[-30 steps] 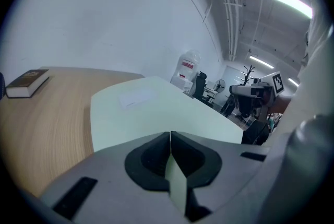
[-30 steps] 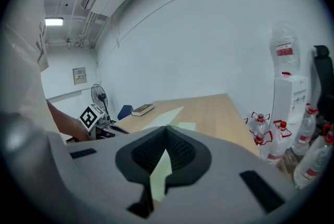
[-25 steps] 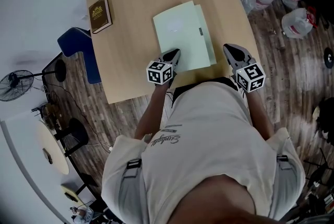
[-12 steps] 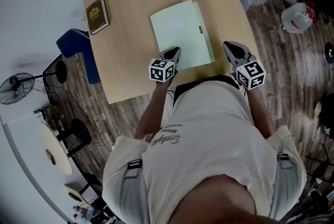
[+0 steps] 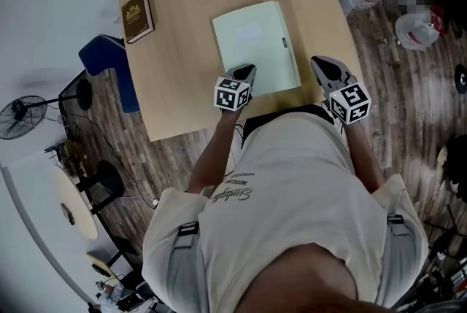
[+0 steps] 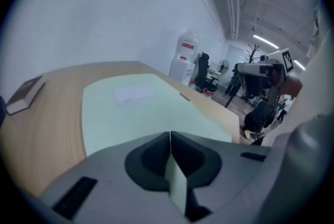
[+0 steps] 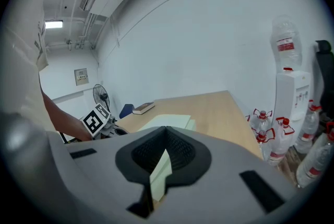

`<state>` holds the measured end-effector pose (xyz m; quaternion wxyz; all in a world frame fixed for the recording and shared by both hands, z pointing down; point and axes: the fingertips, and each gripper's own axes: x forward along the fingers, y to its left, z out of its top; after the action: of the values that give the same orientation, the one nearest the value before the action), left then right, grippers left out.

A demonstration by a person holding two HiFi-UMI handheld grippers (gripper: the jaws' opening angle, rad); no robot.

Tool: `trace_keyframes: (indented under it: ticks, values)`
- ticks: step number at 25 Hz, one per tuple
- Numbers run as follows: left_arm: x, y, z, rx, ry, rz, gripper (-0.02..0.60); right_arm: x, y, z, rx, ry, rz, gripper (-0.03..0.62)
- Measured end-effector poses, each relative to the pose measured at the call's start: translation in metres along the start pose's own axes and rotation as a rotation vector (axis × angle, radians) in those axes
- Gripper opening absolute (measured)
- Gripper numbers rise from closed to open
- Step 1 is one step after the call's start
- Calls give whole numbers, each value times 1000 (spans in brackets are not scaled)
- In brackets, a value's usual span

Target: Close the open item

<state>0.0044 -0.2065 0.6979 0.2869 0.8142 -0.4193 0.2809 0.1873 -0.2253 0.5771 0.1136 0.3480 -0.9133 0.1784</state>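
- Lying flat in the middle of the surface (image 5: pixel 175 49), the pale green folder (image 5: pixel 254 45) has its cover down.
- Left hand-held gripper (image 5: pixel 246 71), jaws together and empty, sits at the folder's near edge.
- Right hand-held gripper (image 5: pixel 319 63), likewise closed on nothing, is just beside the folder's near right corner.

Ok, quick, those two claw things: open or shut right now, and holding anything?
Left gripper: shut, holding nothing, above the green folder at its near corner.
Right gripper: shut, holding nothing, beside the folder.
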Motion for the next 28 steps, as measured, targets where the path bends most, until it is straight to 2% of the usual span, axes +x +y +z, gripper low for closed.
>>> trace_keyframes:
  ticks: [14,21,23,28]
  values:
    - [16,1,-8,20,114,30,15,12,0,0,3,6,25,-5]
    - [18,1,-9,9,187,-26,14,18,-1,-2,2,23,43,-5]
    - [18,1,-10,60,214,-12,14,20,0,-3,5,28,49,-5]
    - [18,-3,-6,280,299,56,15,23,-1,-6,16,37,57,-5]
